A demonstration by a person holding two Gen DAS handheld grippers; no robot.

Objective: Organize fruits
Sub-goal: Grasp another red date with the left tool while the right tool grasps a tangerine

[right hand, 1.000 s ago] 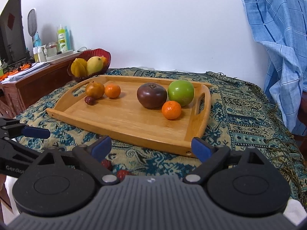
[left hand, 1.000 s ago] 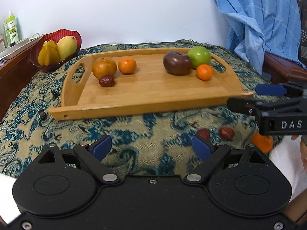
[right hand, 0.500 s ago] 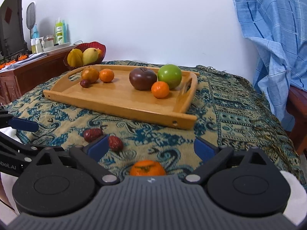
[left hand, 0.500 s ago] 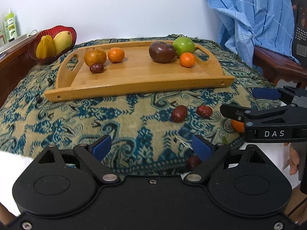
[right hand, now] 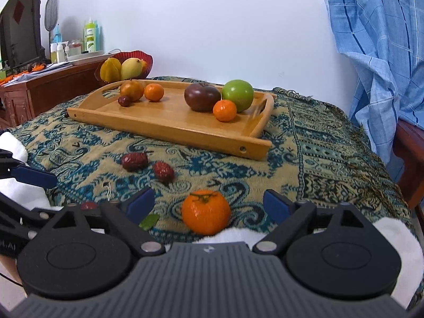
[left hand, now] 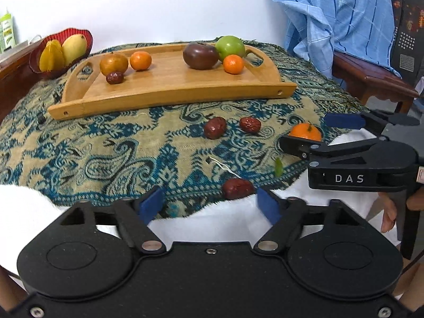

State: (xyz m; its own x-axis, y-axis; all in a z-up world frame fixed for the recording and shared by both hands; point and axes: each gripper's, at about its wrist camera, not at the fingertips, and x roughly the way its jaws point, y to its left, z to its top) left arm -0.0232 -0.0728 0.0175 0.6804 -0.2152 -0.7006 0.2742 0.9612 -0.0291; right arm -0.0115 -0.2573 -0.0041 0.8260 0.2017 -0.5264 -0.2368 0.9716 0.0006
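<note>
Right wrist view: both tongs [right hand: 205, 202] gape empty; loose tangerine [right hand: 206, 212] now nearer, fully visible.

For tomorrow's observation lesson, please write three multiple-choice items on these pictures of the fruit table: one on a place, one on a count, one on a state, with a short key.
1. Where does the loose orange lie?
A. On the patterned cloth, in front of the right gripper
B. On the wooden tray
C. In the red bowl

2. How many oranges sit on the wooden tray?
A. None
B. Two
C. Four

3. How do the jaws of the left gripper stand?
A. Shut on a date
B. Shut on the orange
C. Open, holding nothing

Key:
1 A, it sits on the cloth between the right gripper's spread fingers, off the tray.
2 B, one beside the brown round fruit, one before the green apple.
3 C, the blue pads stand apart, with nothing held between them.
</note>
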